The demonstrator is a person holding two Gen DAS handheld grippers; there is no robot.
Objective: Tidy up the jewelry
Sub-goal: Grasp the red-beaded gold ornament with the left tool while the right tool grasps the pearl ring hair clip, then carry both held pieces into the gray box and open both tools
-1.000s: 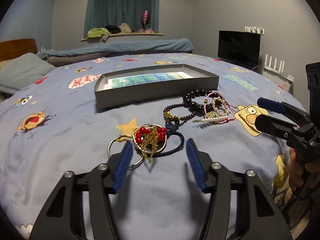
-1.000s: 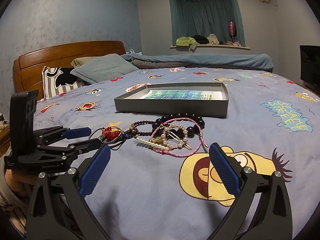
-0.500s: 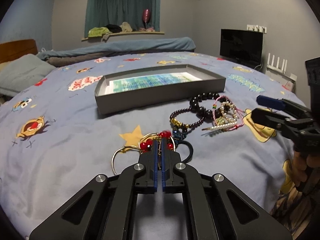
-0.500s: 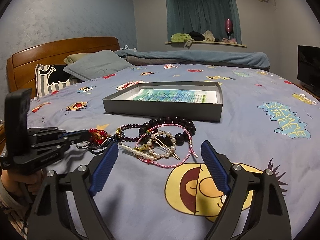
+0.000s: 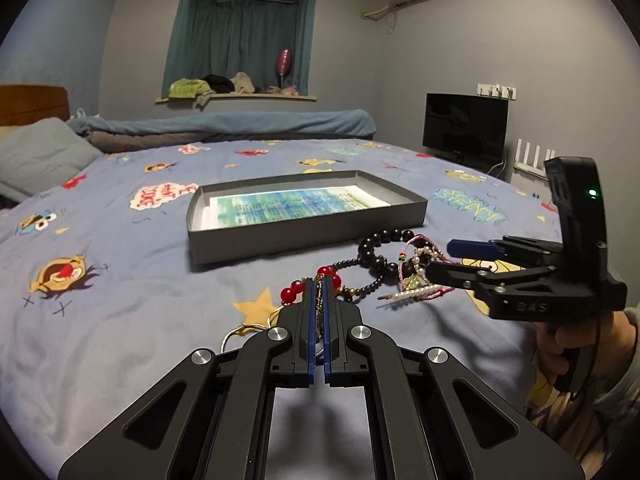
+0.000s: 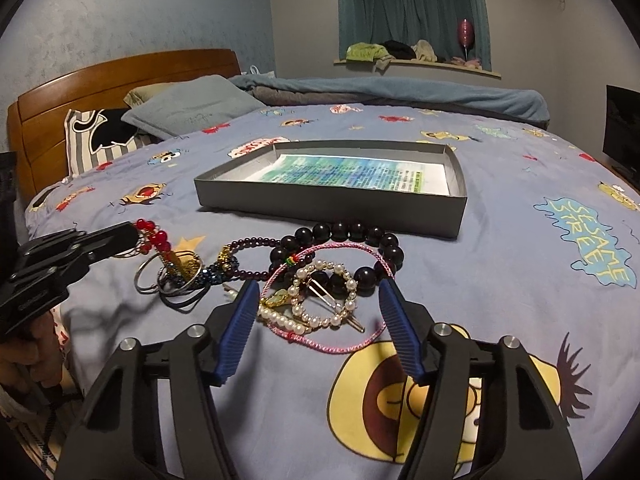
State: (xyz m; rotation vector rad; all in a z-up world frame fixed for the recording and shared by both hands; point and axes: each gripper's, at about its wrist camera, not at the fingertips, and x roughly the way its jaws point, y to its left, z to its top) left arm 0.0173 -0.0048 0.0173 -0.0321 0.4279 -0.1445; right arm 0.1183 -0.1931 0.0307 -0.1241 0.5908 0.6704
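Left gripper (image 5: 317, 280) already clamped on the red-bead bracelet (image 6: 154, 234) near the grey tray (image 6: 456, 216), right gripper (image 6: 318, 304) half-wide and just been closing around the pearl hair clip (image 6: 320, 300), so light, floppy, tangle-prone stuff, best pinched at a firm bead or rim.

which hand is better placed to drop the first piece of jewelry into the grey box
Left. The left tool is shut on the red bead piece, just short of the grey box. The right tool is open around the pearl ring clip, gripping nothing yet.
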